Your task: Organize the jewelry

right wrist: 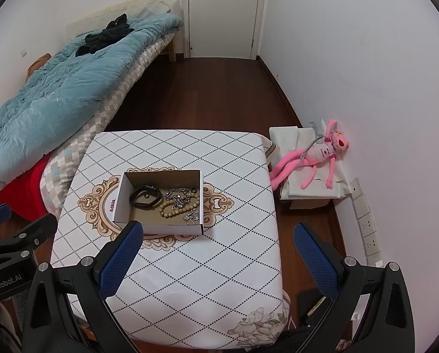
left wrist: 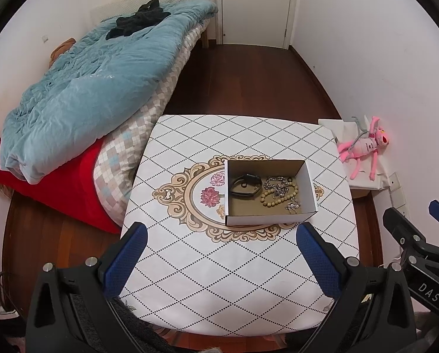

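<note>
Cardboard walls keep the jewelry together: a white open box (left wrist: pixel 266 194) sits mid-desk (left wrist: pixel 219 279) on the patterned cloth, holding a black bracelet (left wrist: pixel 245 186) at its left, a wooden bead bracelet (left wrist: pixel 278 195), a silver chain (left wrist: pixel 275 184) and a small silver piece (left wrist: pixel 293 206) bunched at its right. Everything appears already gathered inside. Both the left gripper (left wrist: pixel 220 261) and right gripper (right wrist: pixel 218 261) hang spread wide and empty at the desk's near edge, well apart from the box, probably because little remains to pick up.

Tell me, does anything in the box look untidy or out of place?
Yes. In the cardboard box, the silver chain lies tangled over the beaded bracelet at the right side. The black band lies apart on the left. Nothing is spilled onto the table.
</note>
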Demonstrator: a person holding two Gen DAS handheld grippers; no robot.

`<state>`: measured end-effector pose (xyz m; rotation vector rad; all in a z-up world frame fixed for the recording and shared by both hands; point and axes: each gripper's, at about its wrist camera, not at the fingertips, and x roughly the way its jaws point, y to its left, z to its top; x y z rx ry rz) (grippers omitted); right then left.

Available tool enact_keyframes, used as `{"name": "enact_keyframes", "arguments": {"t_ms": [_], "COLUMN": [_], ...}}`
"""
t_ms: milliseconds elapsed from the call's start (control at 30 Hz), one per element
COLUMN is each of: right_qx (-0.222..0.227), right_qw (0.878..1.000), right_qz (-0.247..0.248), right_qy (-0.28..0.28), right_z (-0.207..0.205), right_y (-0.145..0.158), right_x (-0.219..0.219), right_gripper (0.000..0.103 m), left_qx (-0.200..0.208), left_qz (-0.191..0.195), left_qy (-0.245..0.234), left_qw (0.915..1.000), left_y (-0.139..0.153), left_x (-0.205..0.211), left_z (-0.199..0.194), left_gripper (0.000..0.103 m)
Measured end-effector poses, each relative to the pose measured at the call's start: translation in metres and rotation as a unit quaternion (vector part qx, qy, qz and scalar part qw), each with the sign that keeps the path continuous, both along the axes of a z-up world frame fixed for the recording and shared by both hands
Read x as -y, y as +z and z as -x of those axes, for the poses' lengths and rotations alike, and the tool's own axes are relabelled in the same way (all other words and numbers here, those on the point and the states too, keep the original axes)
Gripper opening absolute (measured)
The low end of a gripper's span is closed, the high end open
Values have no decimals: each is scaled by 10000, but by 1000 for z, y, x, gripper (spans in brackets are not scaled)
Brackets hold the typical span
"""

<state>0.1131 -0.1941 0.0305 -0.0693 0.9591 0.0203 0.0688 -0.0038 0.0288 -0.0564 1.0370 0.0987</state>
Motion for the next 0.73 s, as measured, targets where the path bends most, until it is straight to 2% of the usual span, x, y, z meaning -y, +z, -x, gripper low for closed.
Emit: {"name": "enact_keyframes", "arguments": {"t_ms": [733], "right_qx": [-29], "right_qw": [10000], "right_qz": [30], "right_qy": [-19], "right_z": [-1], "right_y": [-7], "right_x": [3], "right_gripper": [103], "left_qx": [14], "left_qz": [58], "left_qy": [-37], "left_qw": [10000], "left_y": [-6], "left_x": [2], "left_z": [-3], "left_gripper": [103]}}
